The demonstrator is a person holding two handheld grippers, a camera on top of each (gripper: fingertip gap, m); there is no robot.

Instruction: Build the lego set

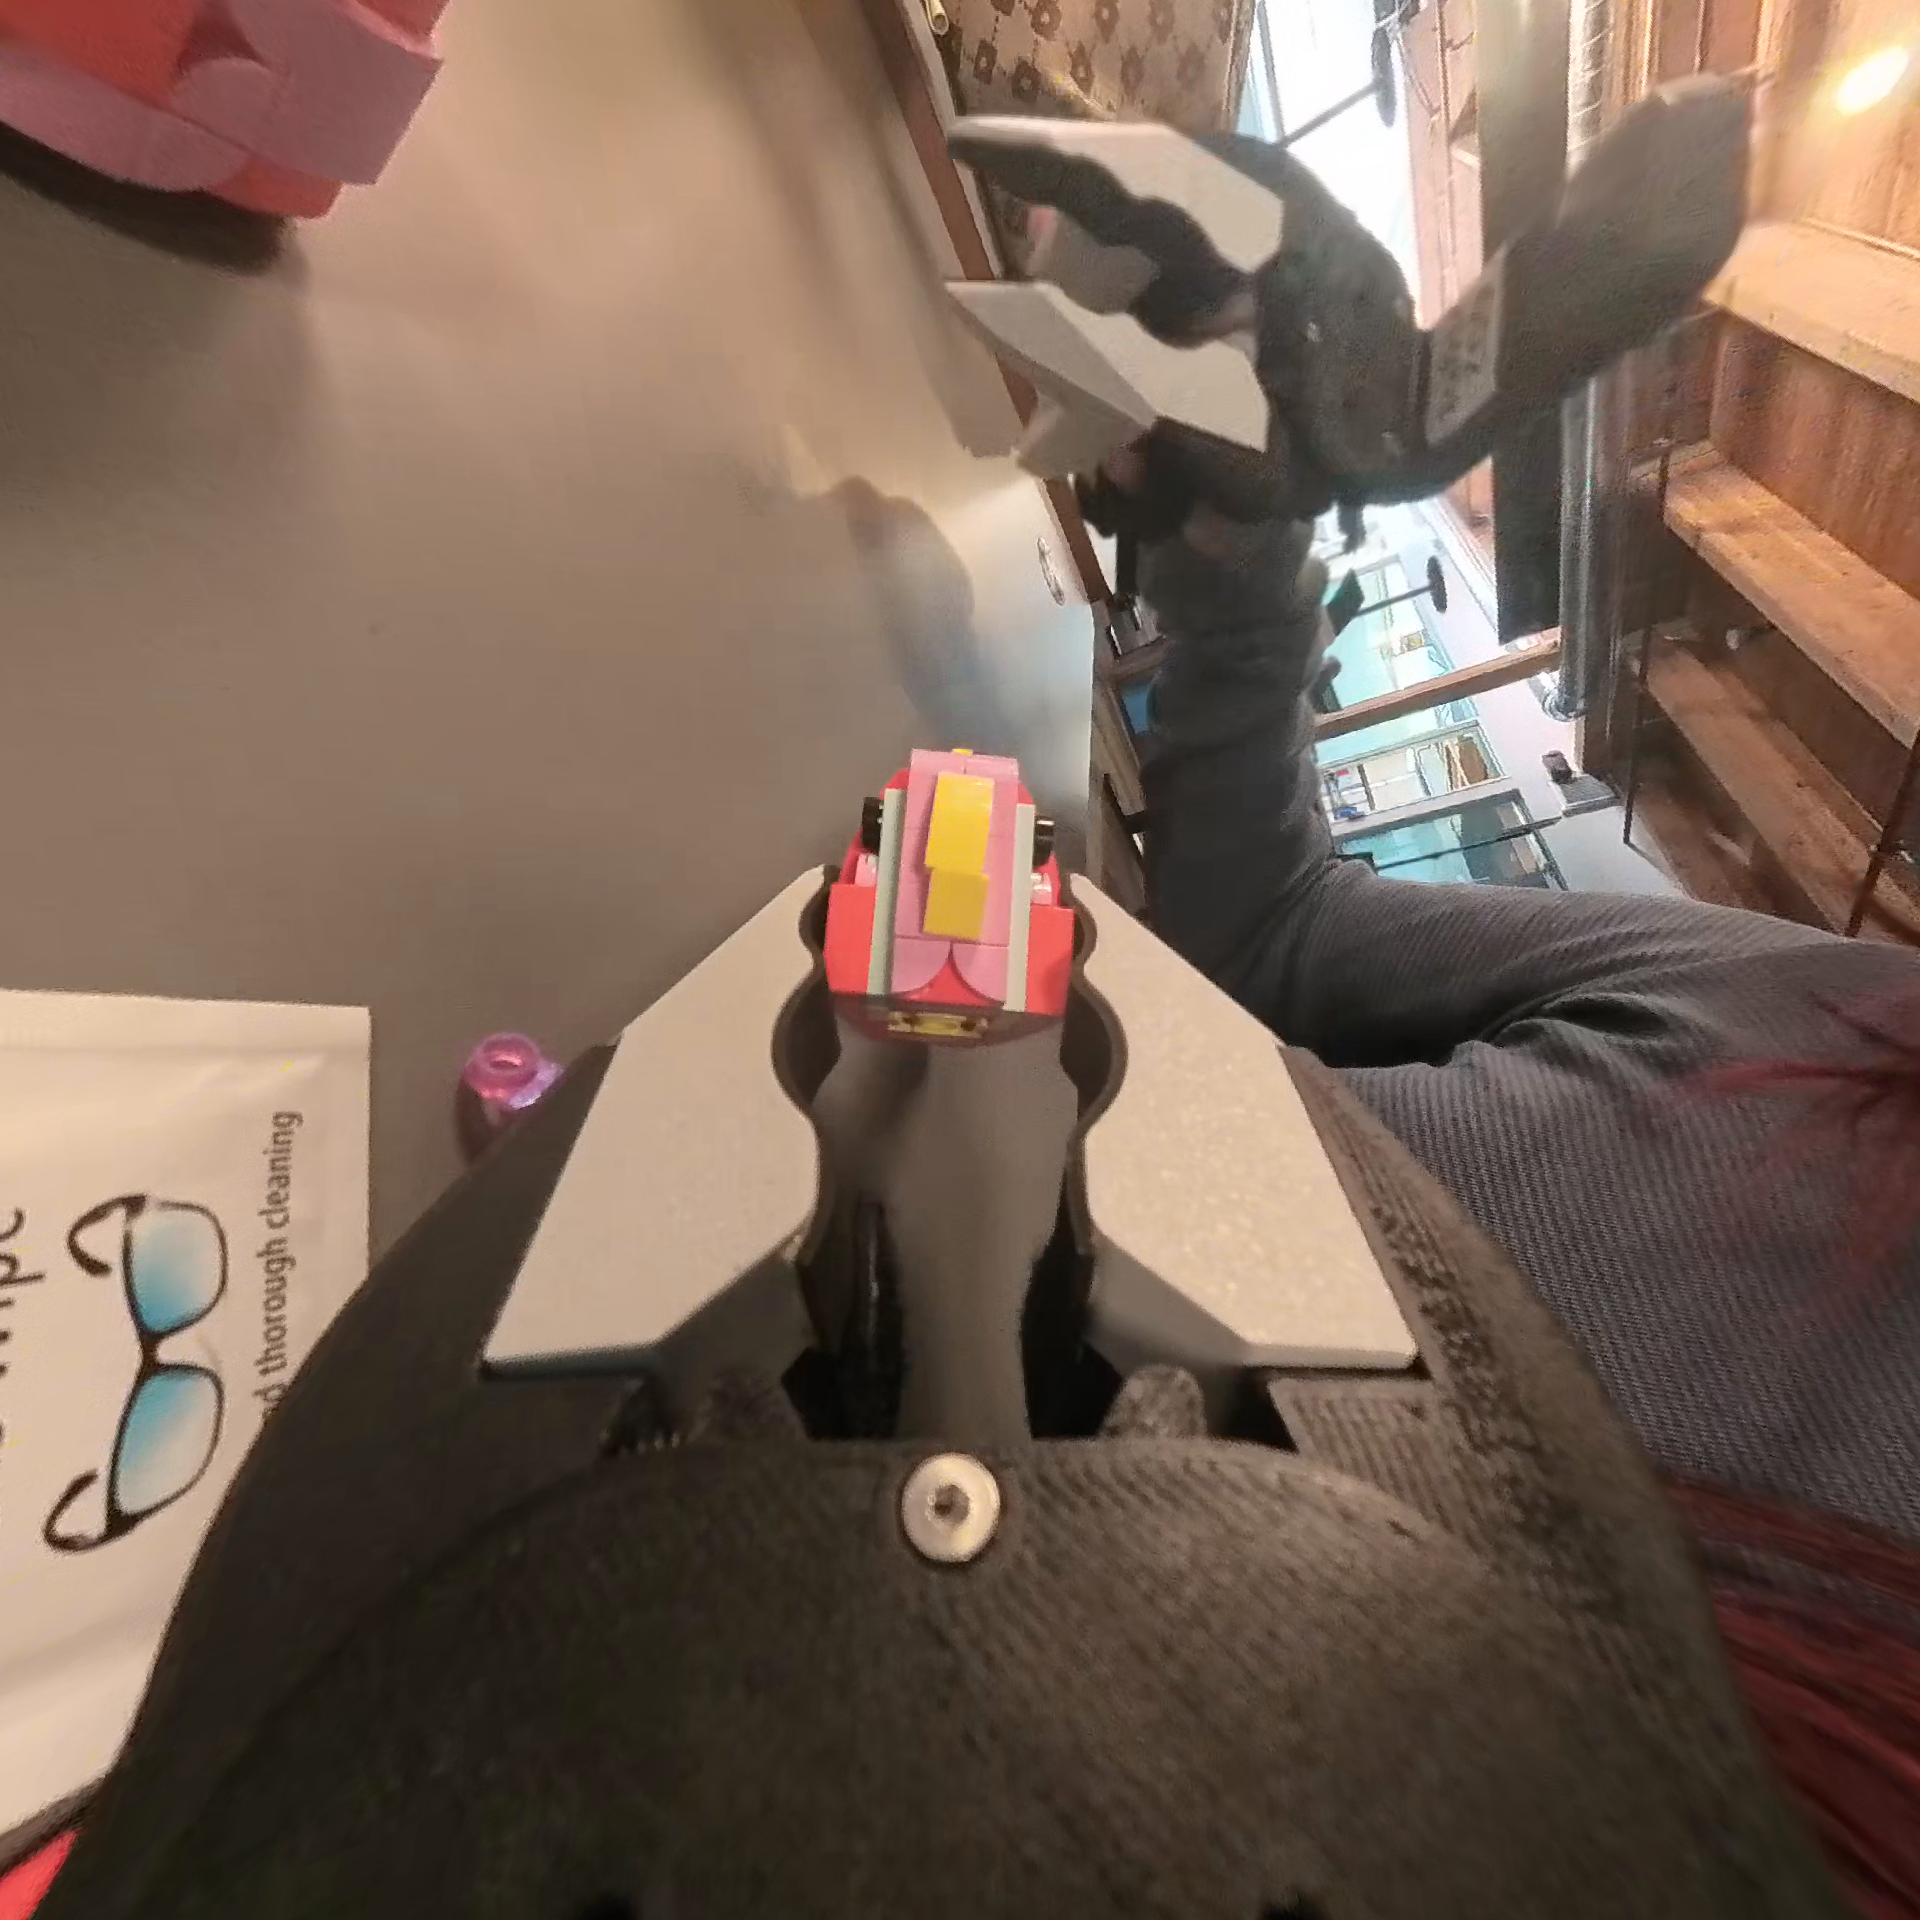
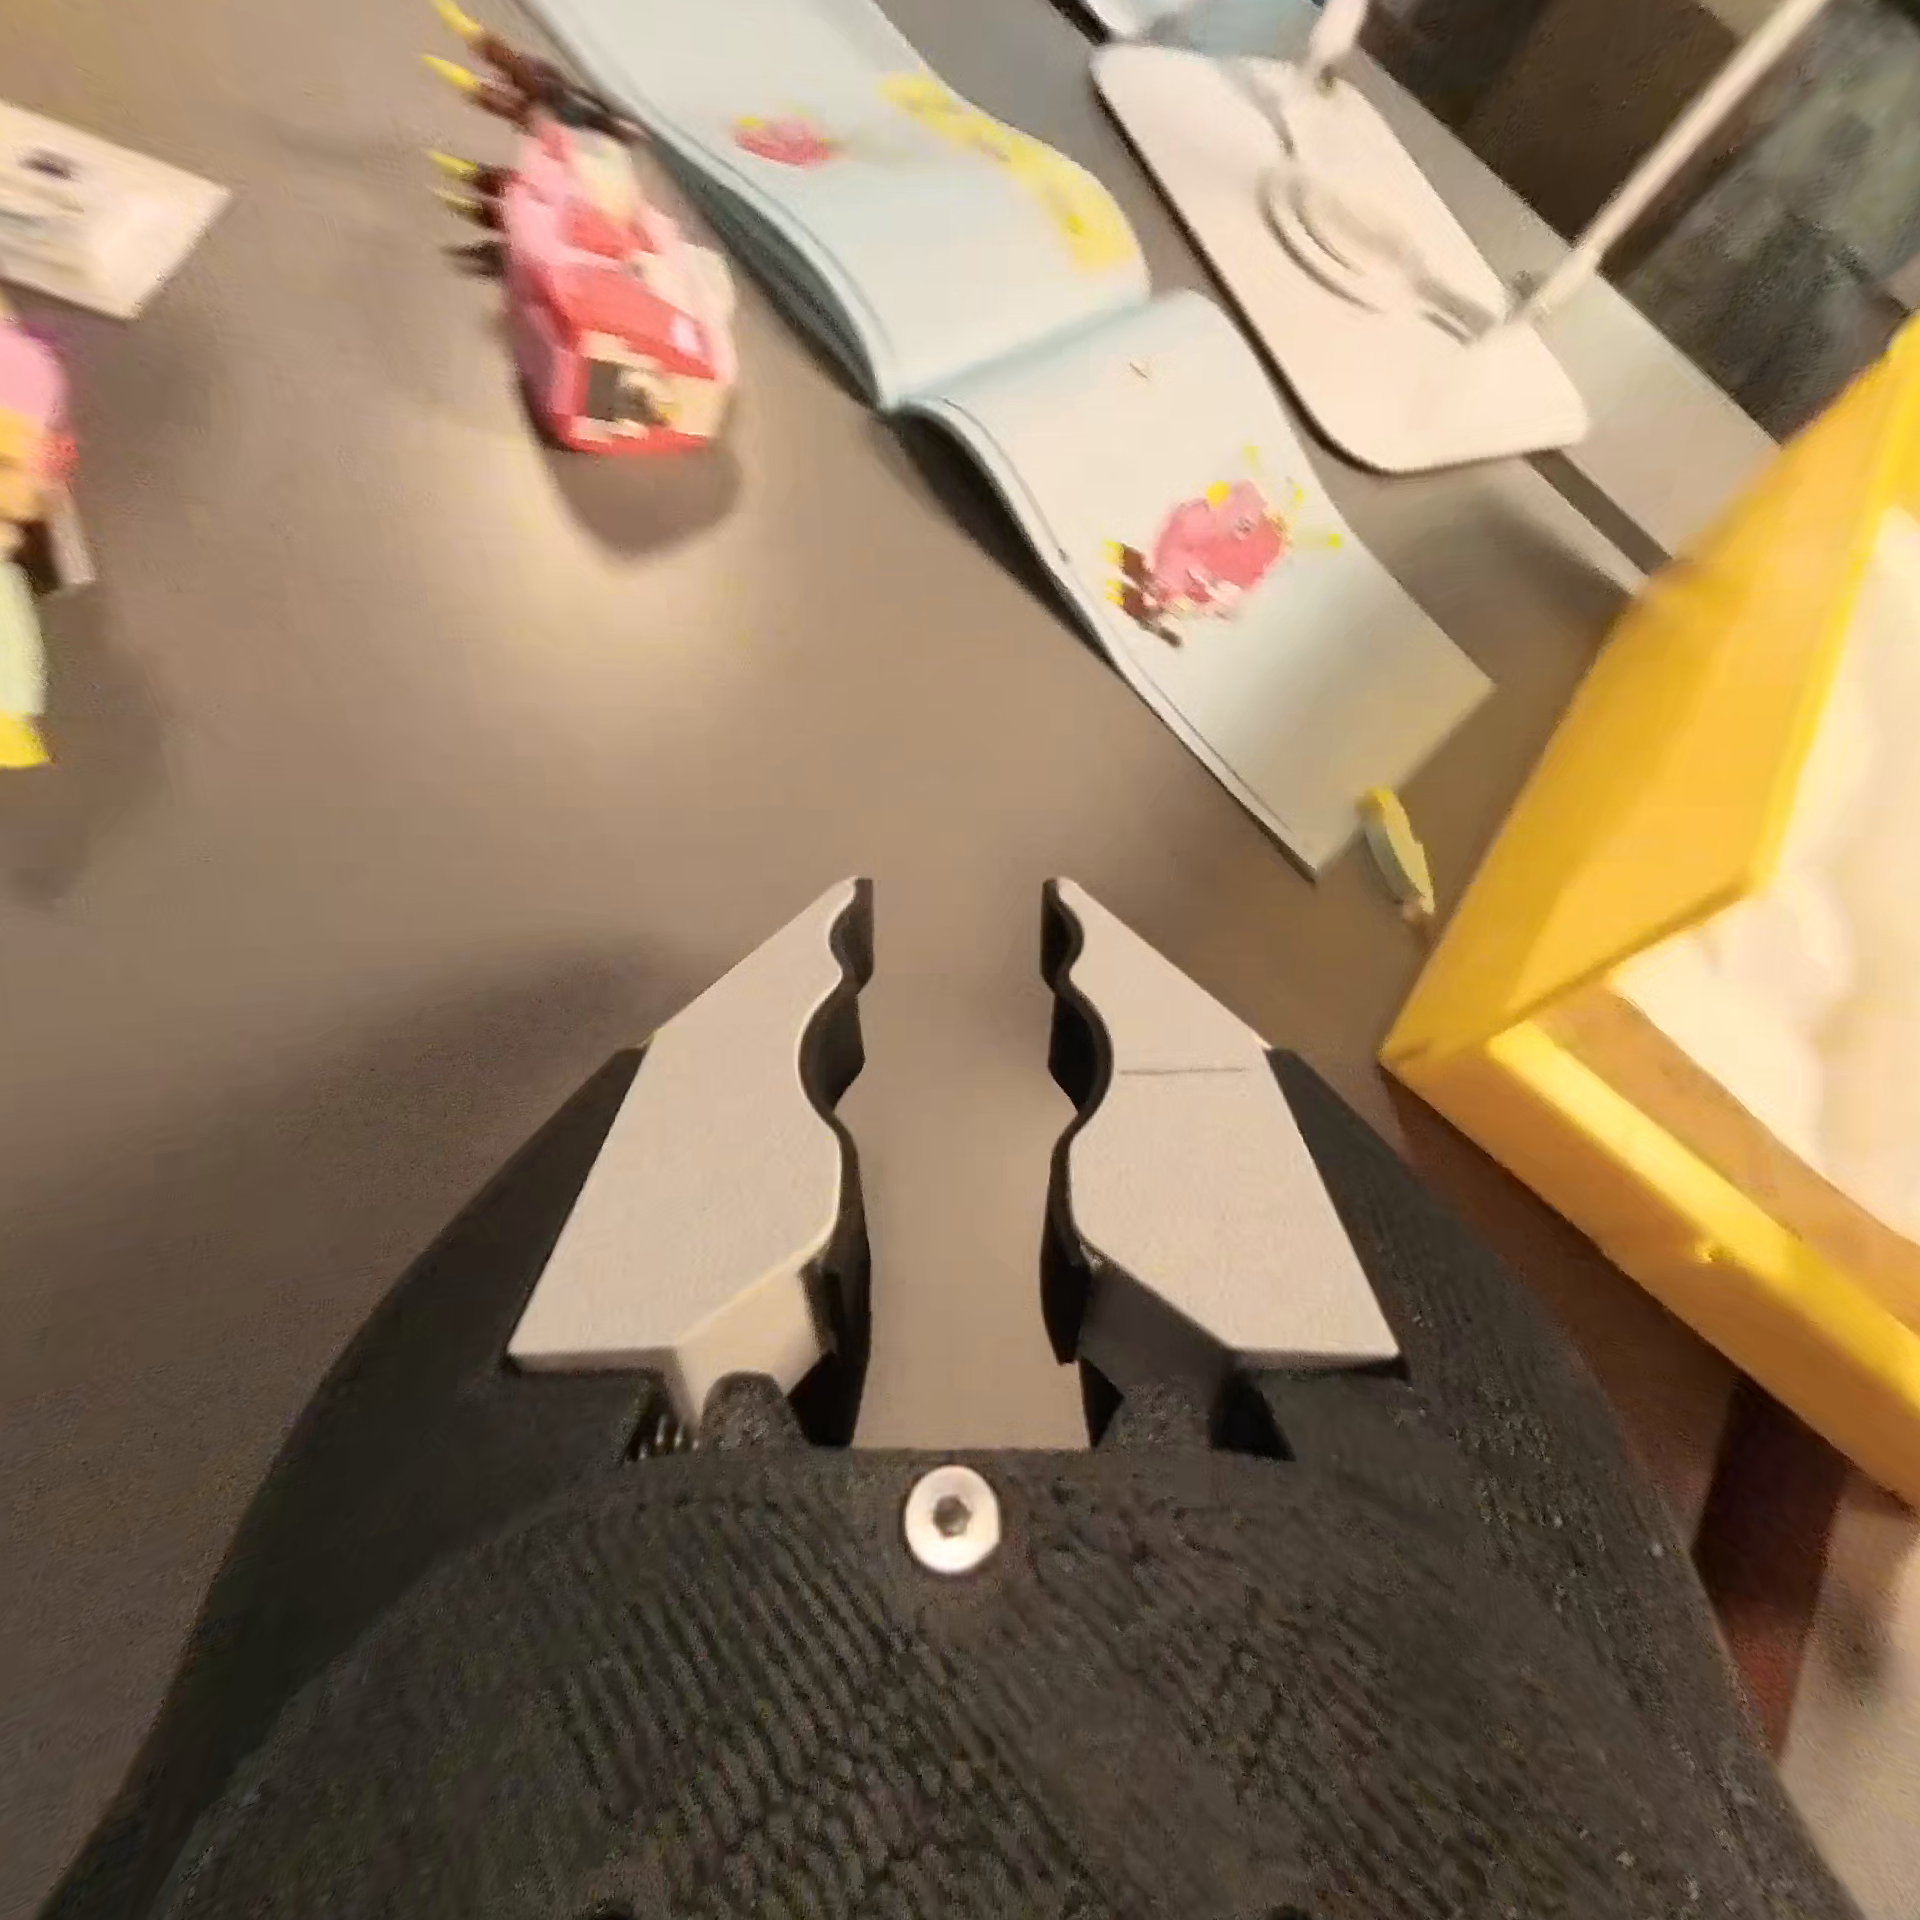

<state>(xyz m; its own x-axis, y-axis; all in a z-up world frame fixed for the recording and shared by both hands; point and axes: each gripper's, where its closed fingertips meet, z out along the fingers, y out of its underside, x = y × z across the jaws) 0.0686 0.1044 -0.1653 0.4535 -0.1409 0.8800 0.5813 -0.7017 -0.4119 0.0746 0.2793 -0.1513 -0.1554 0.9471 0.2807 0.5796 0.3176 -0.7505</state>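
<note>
The left gripper (image 1: 948, 914) pinches a small red, pink and yellow brick model (image 1: 948, 904); both fingertips press its red sides, and it is held clear of the grey table (image 1: 520, 623). A clear purple stud (image 1: 506, 1075) lies on the table just beside the left finger, next to a white sachet (image 1: 156, 1299).

The right gripper (image 2: 956, 914) is spread with nothing between its fingers, above bare table. An open booklet (image 2: 1039, 416), a yellow tray (image 2: 1662, 883) and a second pink-red brick model (image 2: 623, 312), blurred and probably a separate assembly, lie well apart from it.
</note>
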